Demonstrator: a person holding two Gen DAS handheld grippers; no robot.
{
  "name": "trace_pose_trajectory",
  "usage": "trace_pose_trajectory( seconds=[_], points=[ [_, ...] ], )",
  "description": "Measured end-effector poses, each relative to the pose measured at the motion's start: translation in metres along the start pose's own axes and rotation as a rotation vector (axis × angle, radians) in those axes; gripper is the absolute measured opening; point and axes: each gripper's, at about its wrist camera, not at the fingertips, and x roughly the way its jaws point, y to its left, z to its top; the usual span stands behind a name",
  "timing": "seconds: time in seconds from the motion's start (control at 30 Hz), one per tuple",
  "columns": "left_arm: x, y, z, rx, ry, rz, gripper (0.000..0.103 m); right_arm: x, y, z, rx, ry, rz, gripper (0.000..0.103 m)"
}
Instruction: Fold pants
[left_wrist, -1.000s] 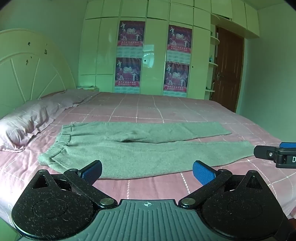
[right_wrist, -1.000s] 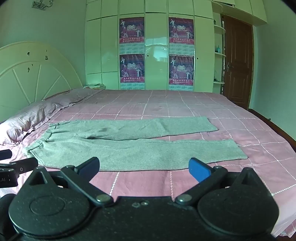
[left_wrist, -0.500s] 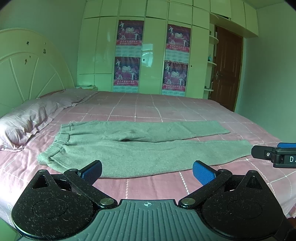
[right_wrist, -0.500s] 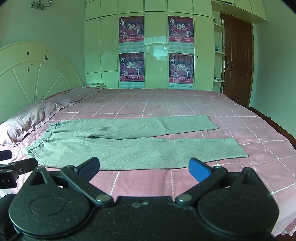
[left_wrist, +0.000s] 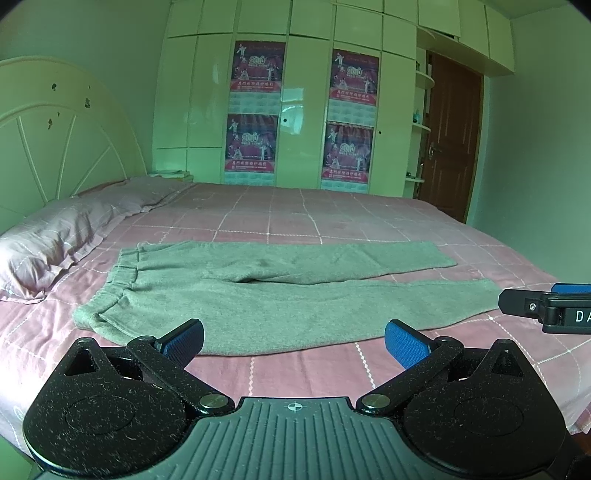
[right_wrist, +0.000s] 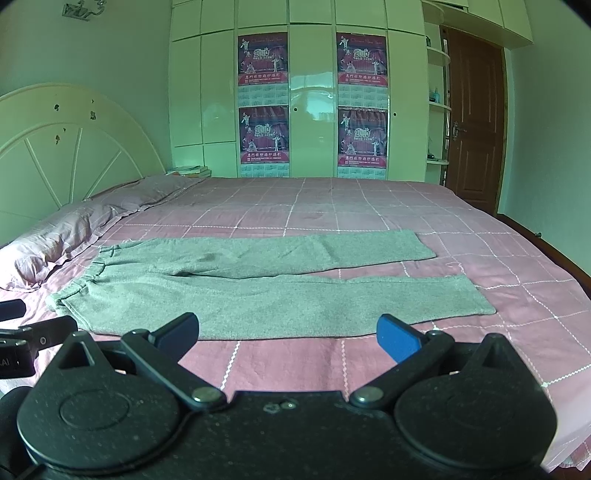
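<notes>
The grey pants (left_wrist: 280, 295) lay spread flat on the pink checked bed (left_wrist: 332, 218), waistband toward the pillow (left_wrist: 55, 236) and both legs running away from it toward the door side, the two legs parted in a narrow V with the far leg a little shorter in view. Nothing had been folded yet; by my reckoning this was the very start, the approach before the first grasp.

The left gripper (left_wrist: 293, 341) hovered just short of the pants' near edge, close to the waistband end, its jaws spread wide with nothing between them. The right gripper (right_wrist: 288, 332) hung beside it, nearer the cuff end of the near leg, jaws likewise spread and empty. Neither touched the cloth.

The next move, I judged, called for both to come down on the near leg's edge, one by the waistband and one by the cuff, pinch only the upper garment and not the bedsheet under it, then carry that leg over onto the far one, keeping the cloth taut so it landed flat.
</notes>
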Motion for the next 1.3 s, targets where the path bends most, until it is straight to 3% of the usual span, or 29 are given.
trace_pose_trajectory(
  seconds=[1.3],
  points=[
    [0.0016,-0.0015,-0.0033,0.005,0.018,-0.014,0.103,0.0007,0.0032,-0.0002,0.003,0.018,0.003,0.097]
  ],
)
